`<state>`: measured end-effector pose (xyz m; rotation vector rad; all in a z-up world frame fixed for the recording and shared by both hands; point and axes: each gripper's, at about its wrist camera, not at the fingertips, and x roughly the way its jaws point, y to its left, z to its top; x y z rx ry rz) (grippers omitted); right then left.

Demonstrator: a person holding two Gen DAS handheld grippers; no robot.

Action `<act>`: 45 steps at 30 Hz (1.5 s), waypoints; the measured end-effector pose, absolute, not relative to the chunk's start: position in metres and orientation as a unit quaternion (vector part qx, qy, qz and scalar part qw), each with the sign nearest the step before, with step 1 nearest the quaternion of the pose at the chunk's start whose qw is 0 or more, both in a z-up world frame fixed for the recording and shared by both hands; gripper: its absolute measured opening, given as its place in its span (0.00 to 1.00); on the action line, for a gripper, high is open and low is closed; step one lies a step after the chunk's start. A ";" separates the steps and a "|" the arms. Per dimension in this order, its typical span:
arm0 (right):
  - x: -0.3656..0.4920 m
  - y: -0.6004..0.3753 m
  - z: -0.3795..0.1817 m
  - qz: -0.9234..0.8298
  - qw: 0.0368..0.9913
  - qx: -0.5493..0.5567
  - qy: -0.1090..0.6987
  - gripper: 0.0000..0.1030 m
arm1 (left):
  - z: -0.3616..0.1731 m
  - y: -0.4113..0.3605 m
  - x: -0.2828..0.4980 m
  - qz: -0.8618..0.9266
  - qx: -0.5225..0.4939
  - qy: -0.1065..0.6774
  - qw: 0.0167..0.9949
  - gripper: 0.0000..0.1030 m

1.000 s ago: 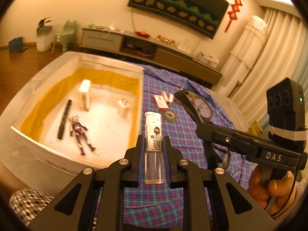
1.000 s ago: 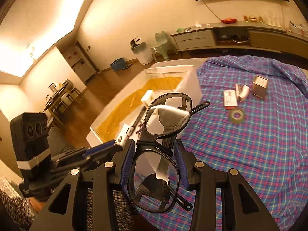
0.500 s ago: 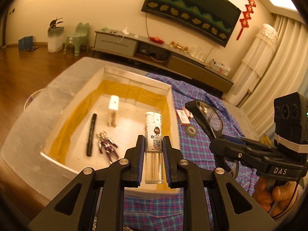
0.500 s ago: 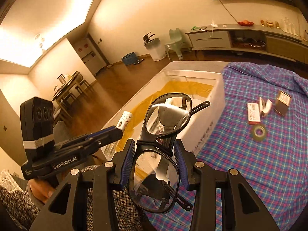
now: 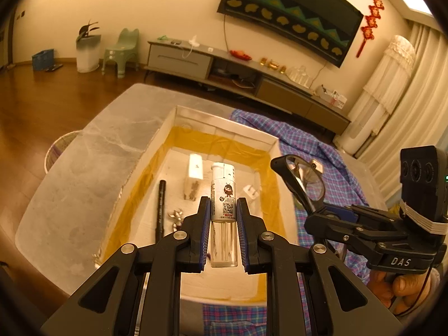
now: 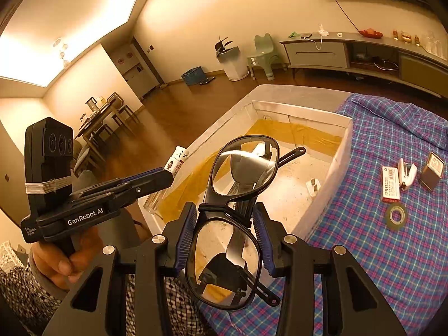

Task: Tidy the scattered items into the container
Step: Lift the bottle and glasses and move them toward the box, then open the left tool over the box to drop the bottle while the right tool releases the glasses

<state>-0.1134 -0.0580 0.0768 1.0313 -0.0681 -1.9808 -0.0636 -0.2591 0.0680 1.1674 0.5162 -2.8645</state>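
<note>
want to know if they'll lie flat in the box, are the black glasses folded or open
Folded, it seems: in the right wrist view the black-framed clear-lens glasses show temple arms crossing behind the lenses, clamped at the bridge by the right gripper.

Container [image 5: 268, 140] open-topped — entry from above unblocked. Floor partly taken: black pen [image 5: 160, 210] along the left wall, white box [image 5: 194, 168] toward the far end, small white plug [image 5: 250, 193] near the right wall, figurine [image 5: 176, 218] beside the pen. Bare patch at centre and near end. On the plaid cloth [image 6: 406, 252] — tape roll [image 6: 395, 216], stapler [image 6: 406, 174], card [image 6: 390, 184], tin [image 6: 432, 171] clustered; cloth around them lies free.
</note>
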 end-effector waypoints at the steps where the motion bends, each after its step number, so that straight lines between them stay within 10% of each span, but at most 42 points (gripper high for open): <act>1: -0.117 -0.061 0.076 -0.797 0.438 0.416 -0.027 0.42 | 0.067 -0.261 -0.067 -0.912 0.375 0.165 0.004 0.19; 45: -0.241 -0.142 0.016 -0.766 0.382 0.517 0.014 0.43 | -0.005 -0.302 -0.229 -0.871 0.475 0.120 0.040 0.19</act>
